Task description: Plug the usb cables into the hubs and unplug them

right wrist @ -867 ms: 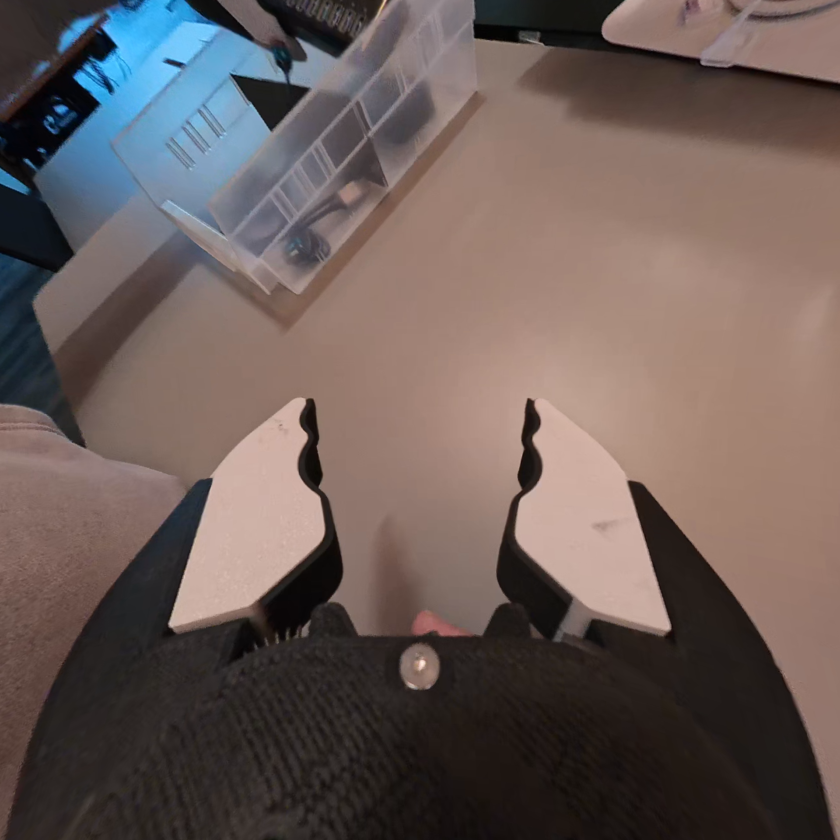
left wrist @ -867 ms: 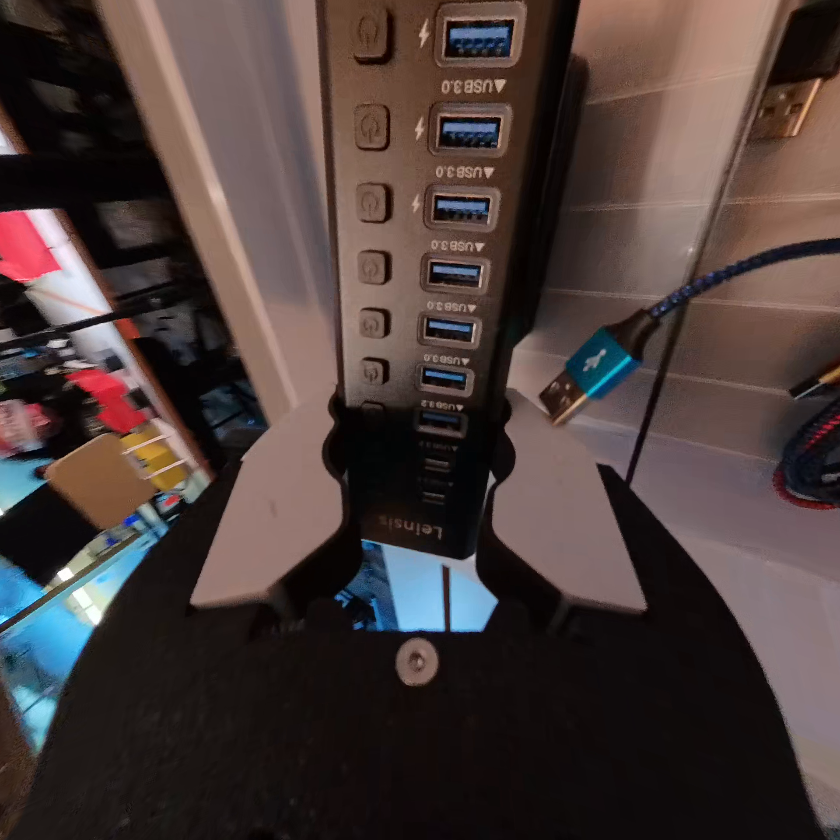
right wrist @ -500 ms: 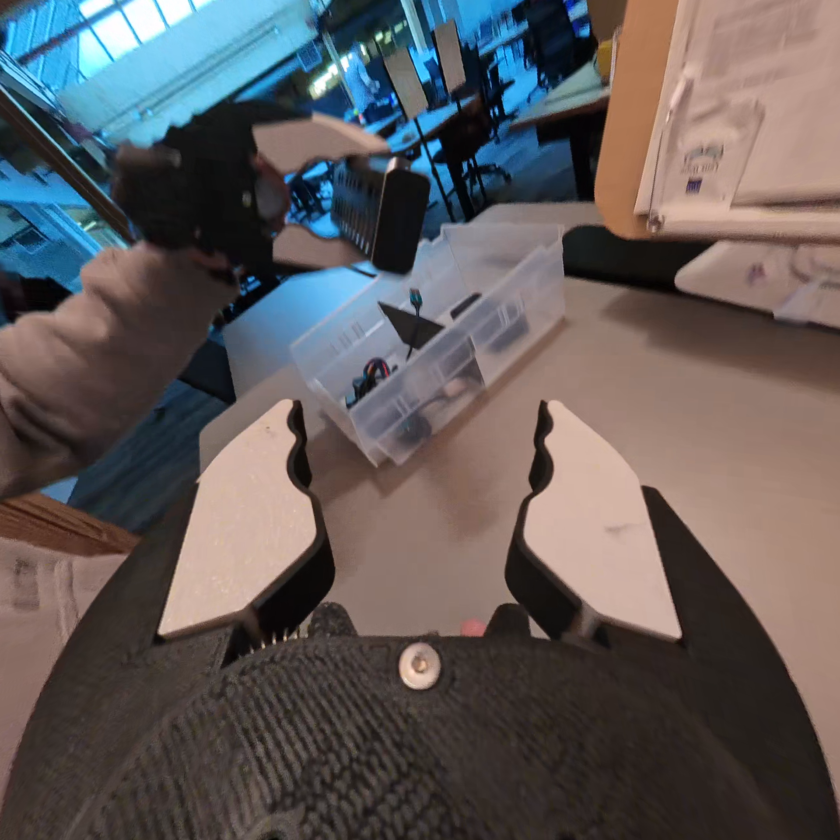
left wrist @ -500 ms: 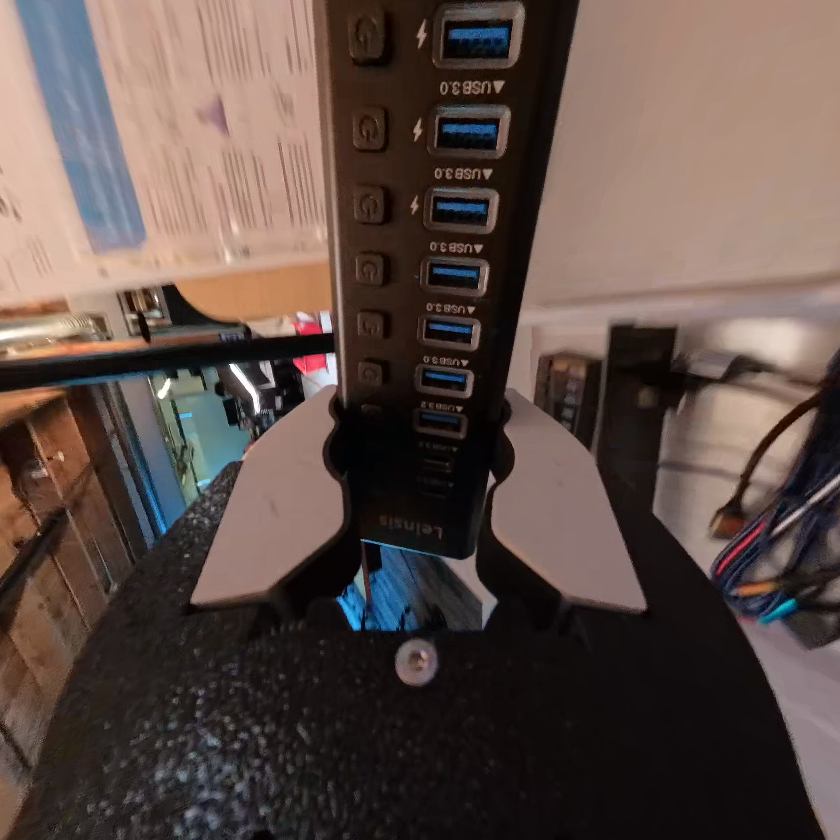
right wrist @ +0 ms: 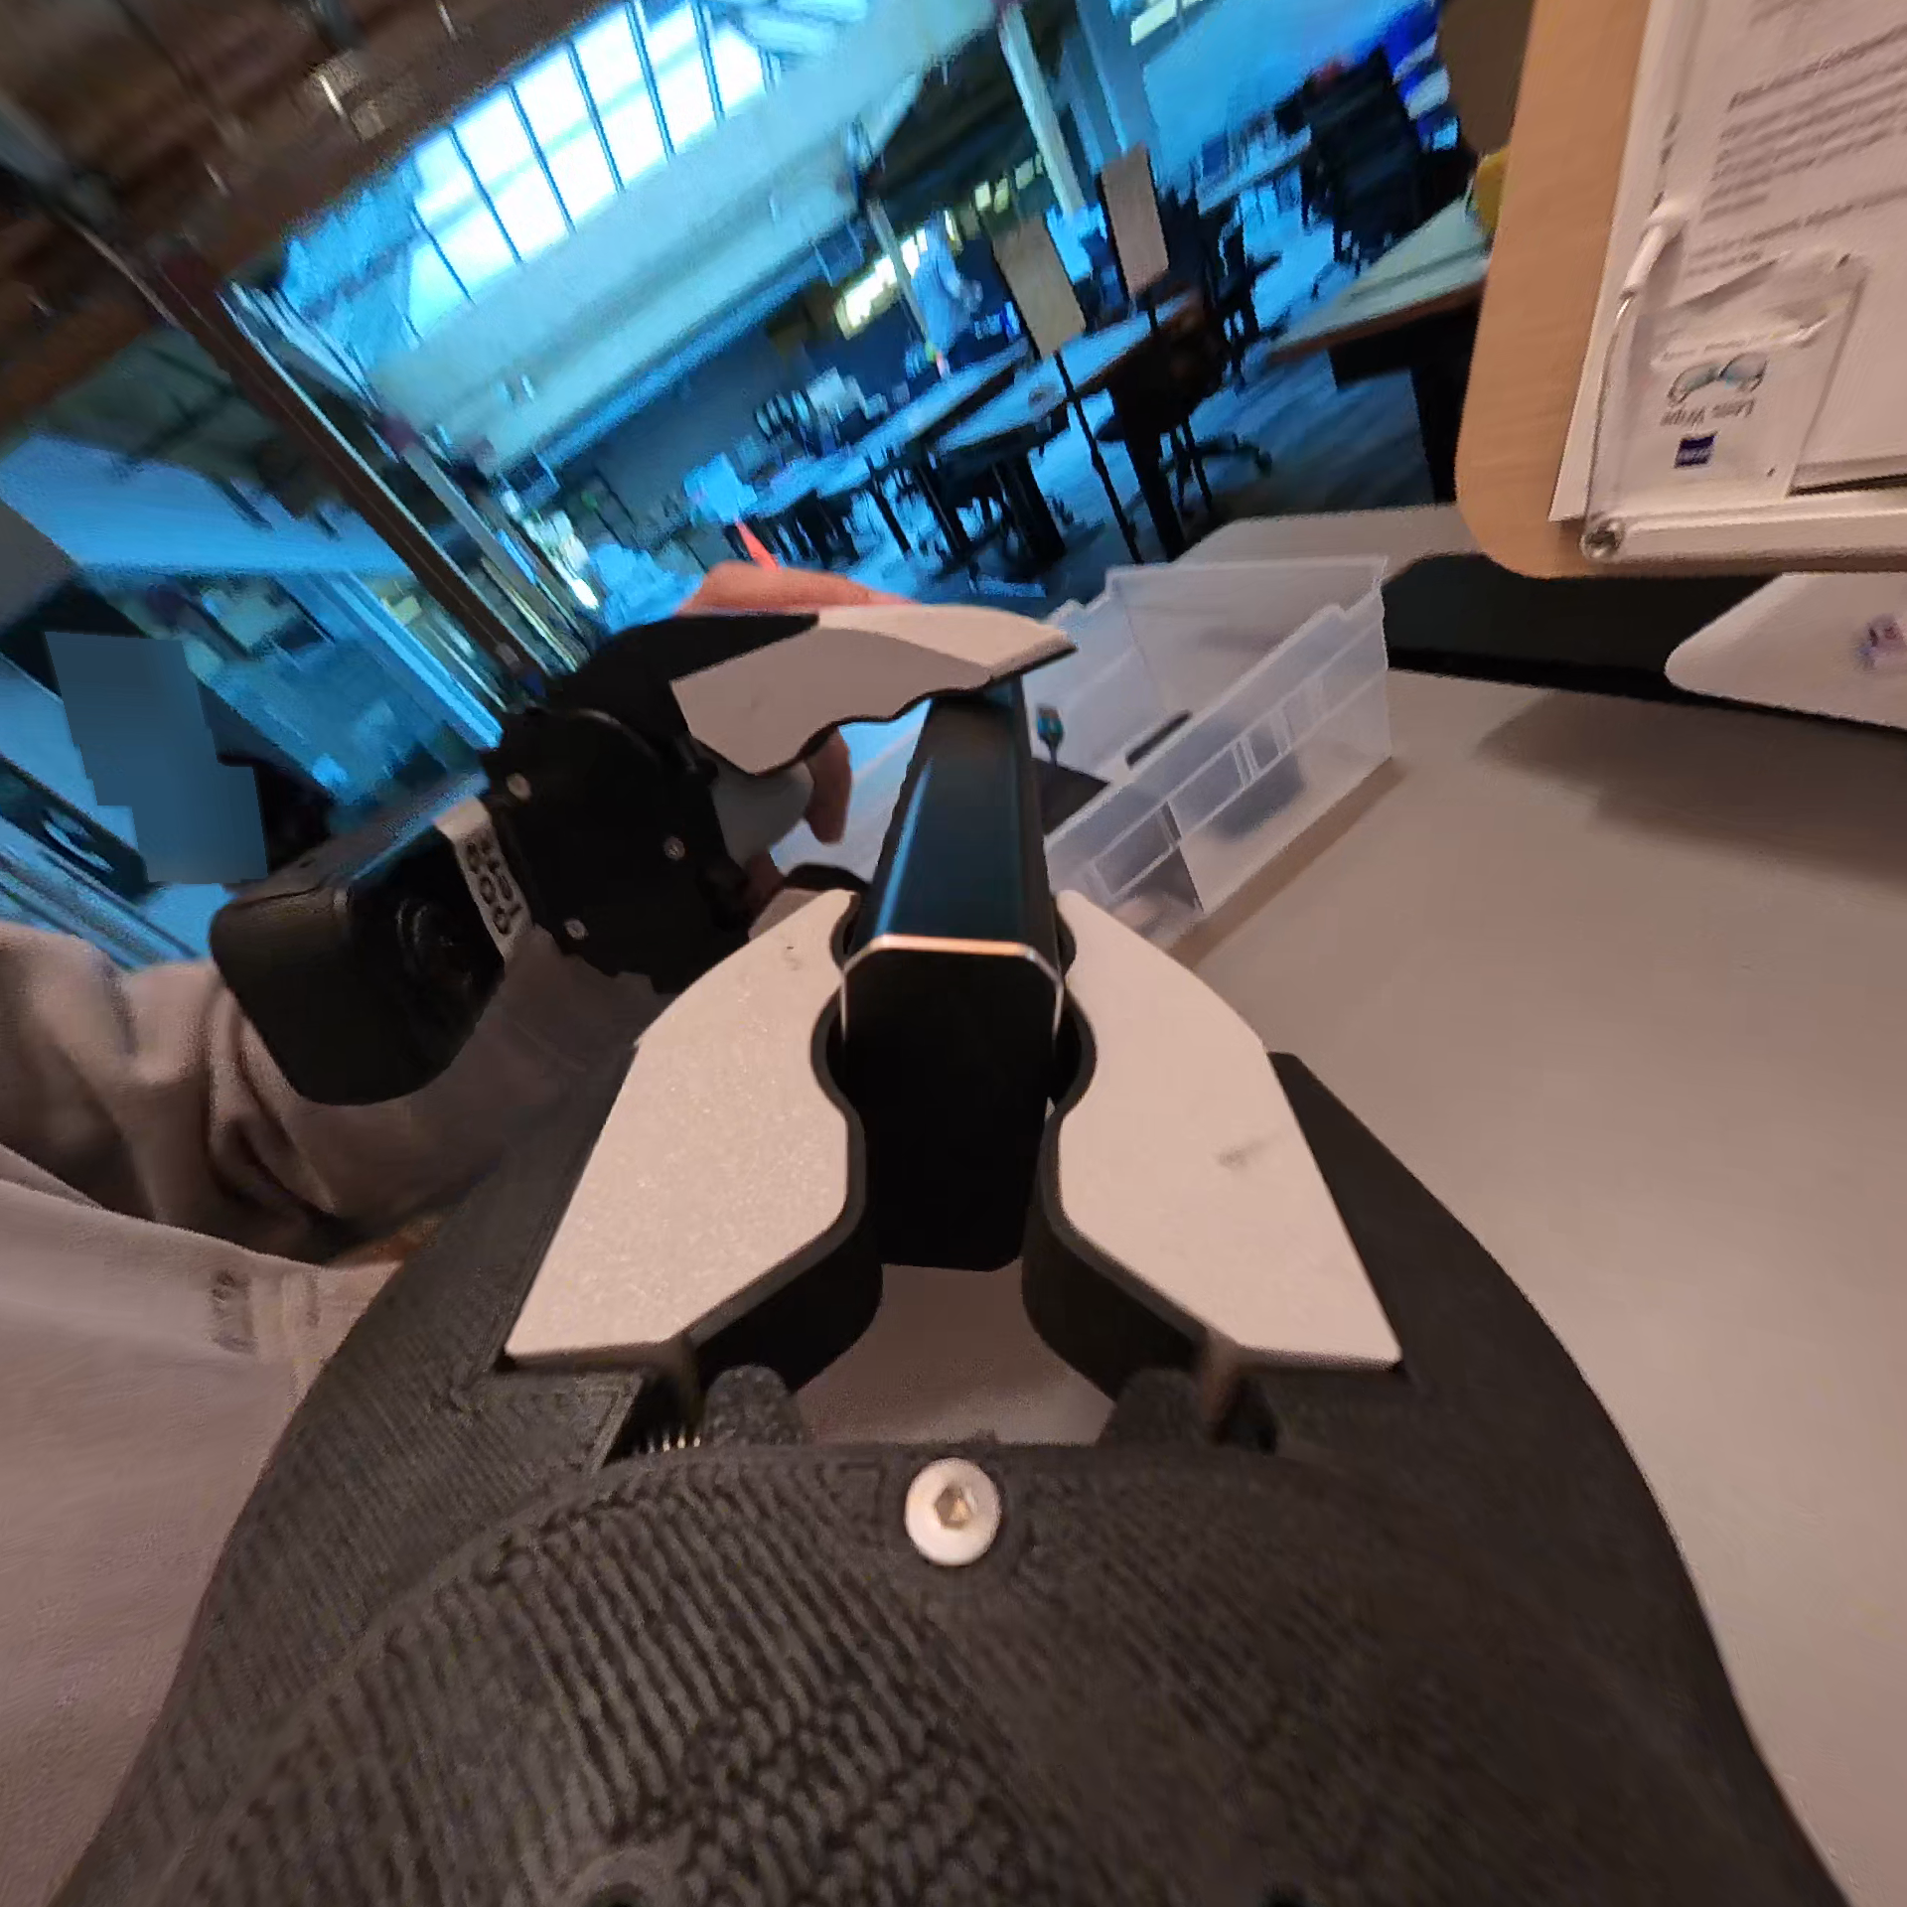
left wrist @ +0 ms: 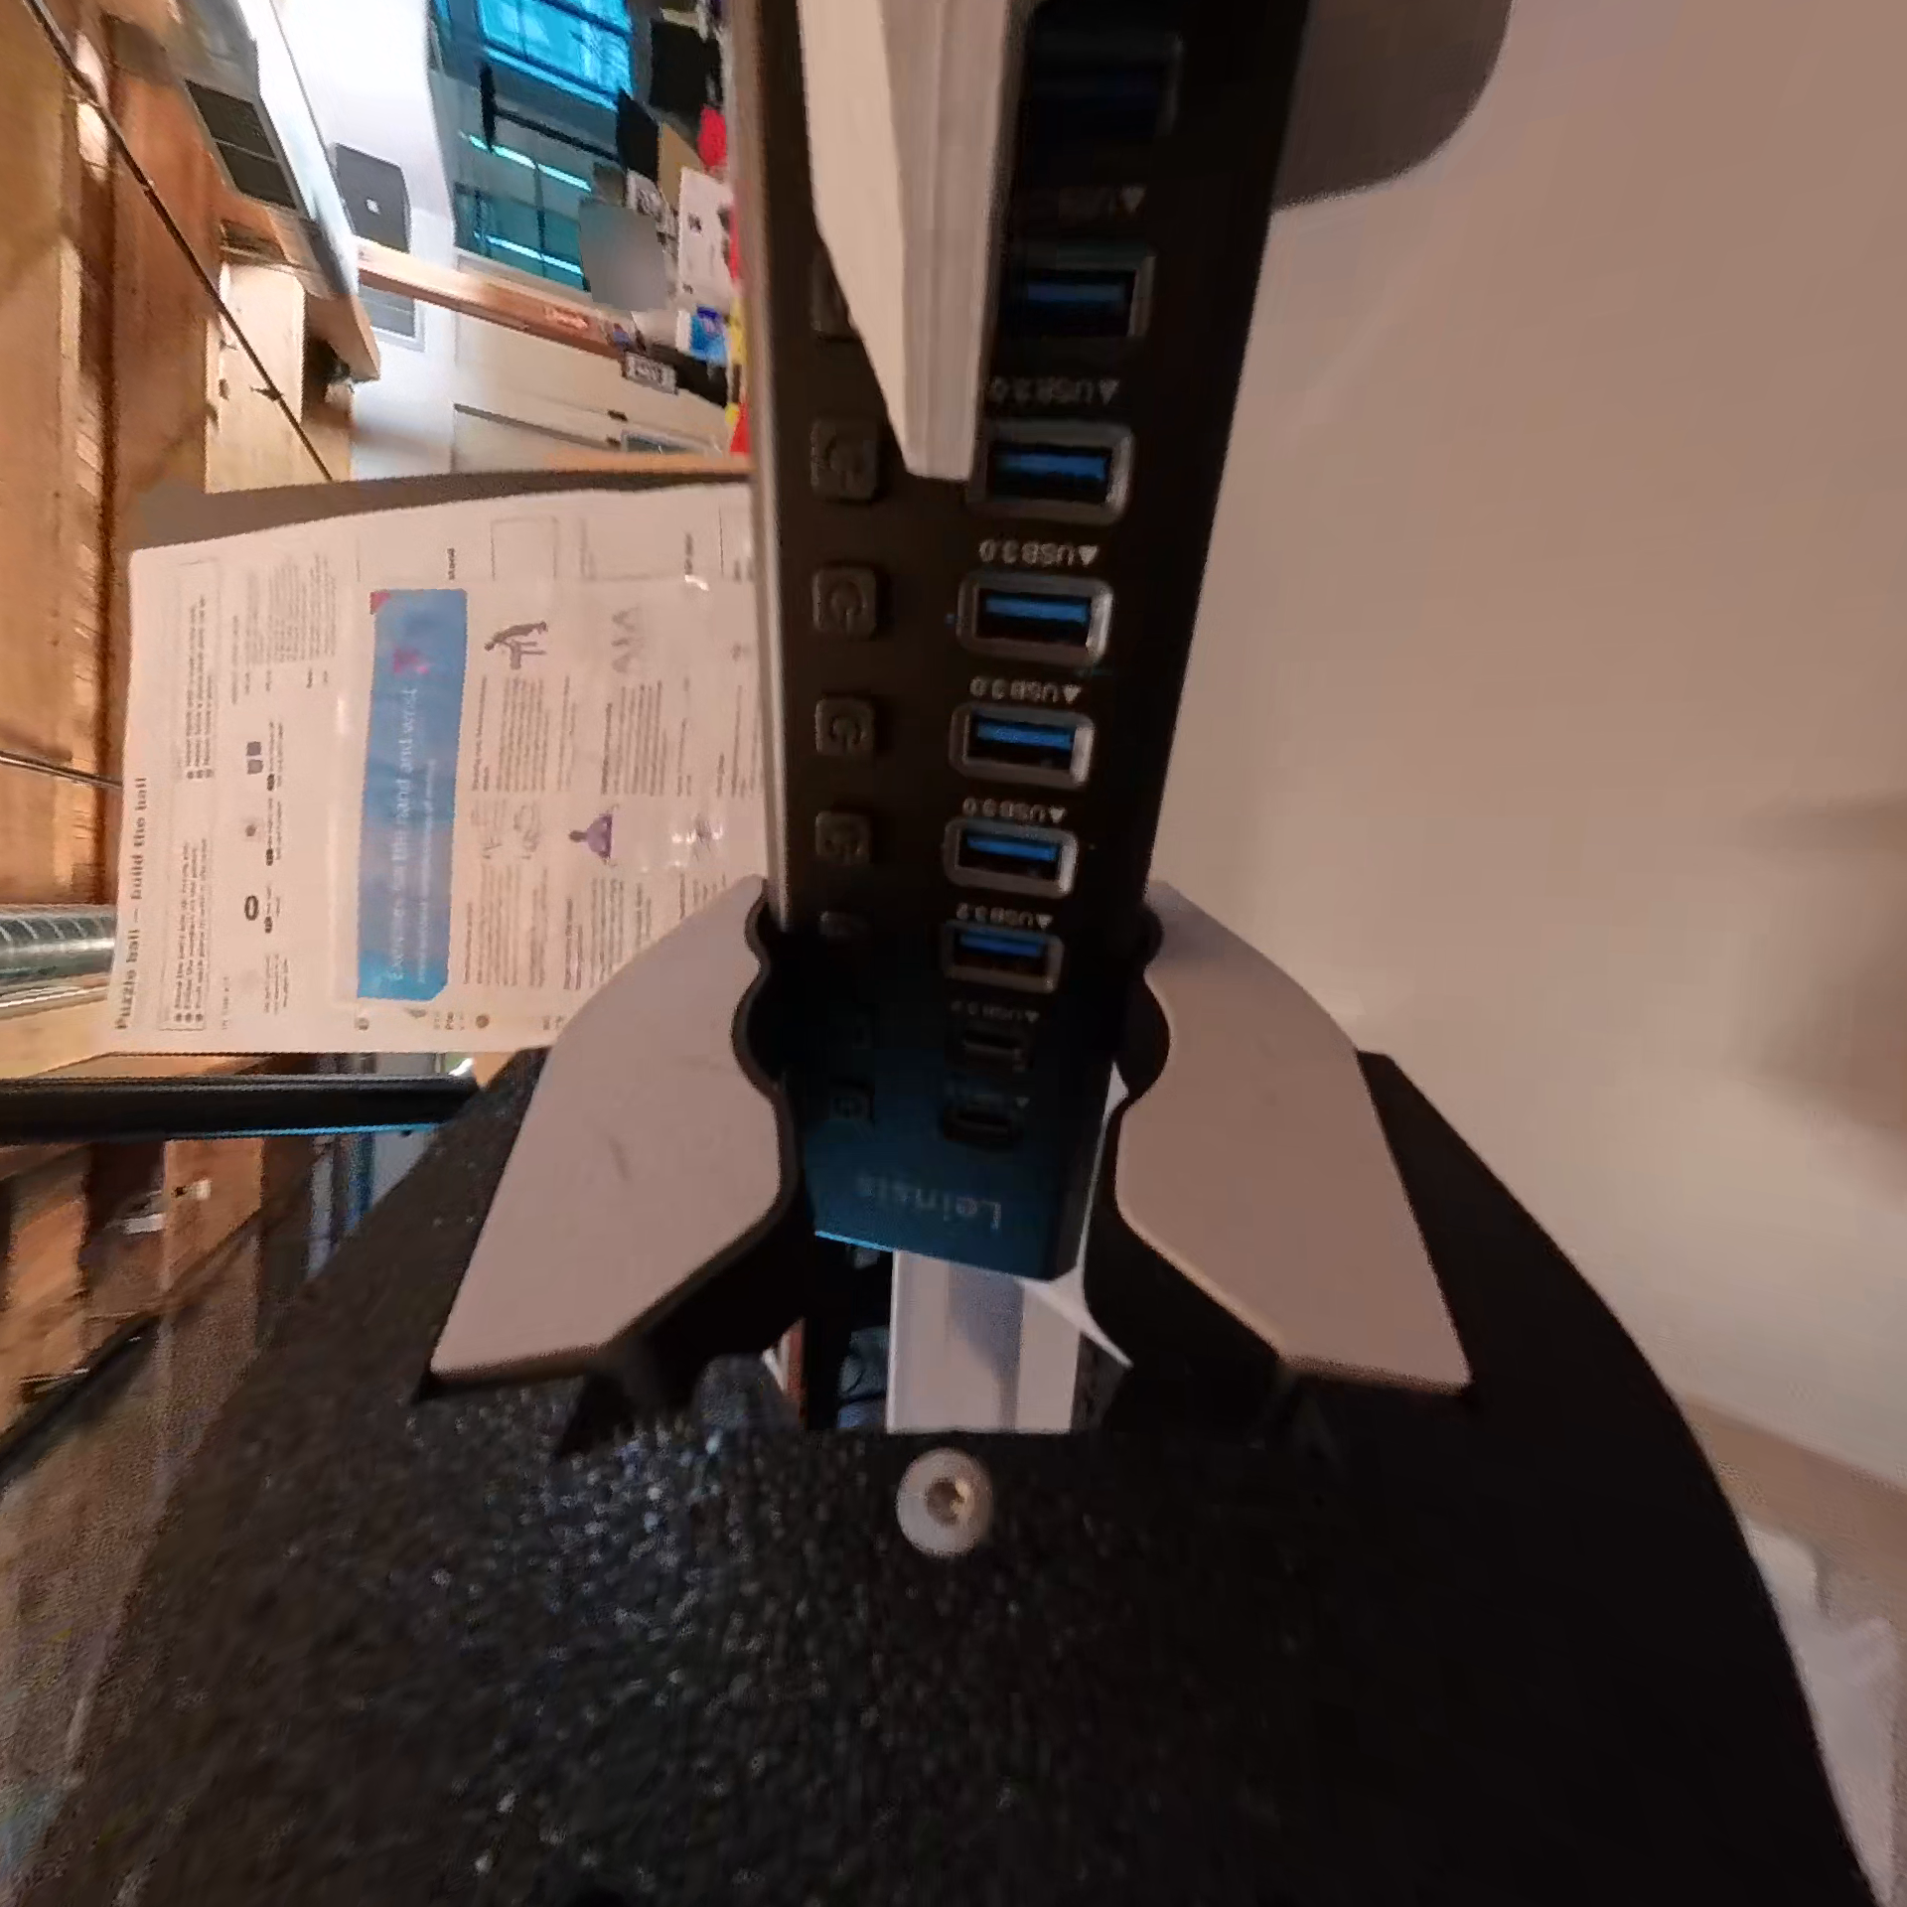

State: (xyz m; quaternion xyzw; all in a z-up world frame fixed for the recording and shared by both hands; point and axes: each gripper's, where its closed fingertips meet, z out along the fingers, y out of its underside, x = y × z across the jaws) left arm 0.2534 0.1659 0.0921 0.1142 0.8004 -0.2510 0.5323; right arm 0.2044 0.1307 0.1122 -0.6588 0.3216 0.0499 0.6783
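A long black USB hub (left wrist: 1016, 619) with a row of blue ports is clamped at its near end in my left gripper (left wrist: 955, 908), which is shut on it. A white finger (left wrist: 908, 258) of the right gripper lies over the hub's far end. In the right wrist view my right gripper (right wrist: 955, 918) is shut on the other end of the same hub (right wrist: 949, 1084). The left gripper's upper finger (right wrist: 877, 660) grips the far end there. The hub is held in the air between both grippers. No cable is plugged in.
A clear plastic compartment box (right wrist: 1249, 712) with dark items stands on the grey table (right wrist: 1548, 1084) behind the hub. A board with papers (right wrist: 1754, 258) stands at the right. A printed sheet (left wrist: 433, 784) hangs at the left. A person's sleeve (right wrist: 155, 1135) fills the left.
My right gripper was open over the bare table; it has come up and shut on the hub's free end. My left gripper has swung the hub away from the box of cables.
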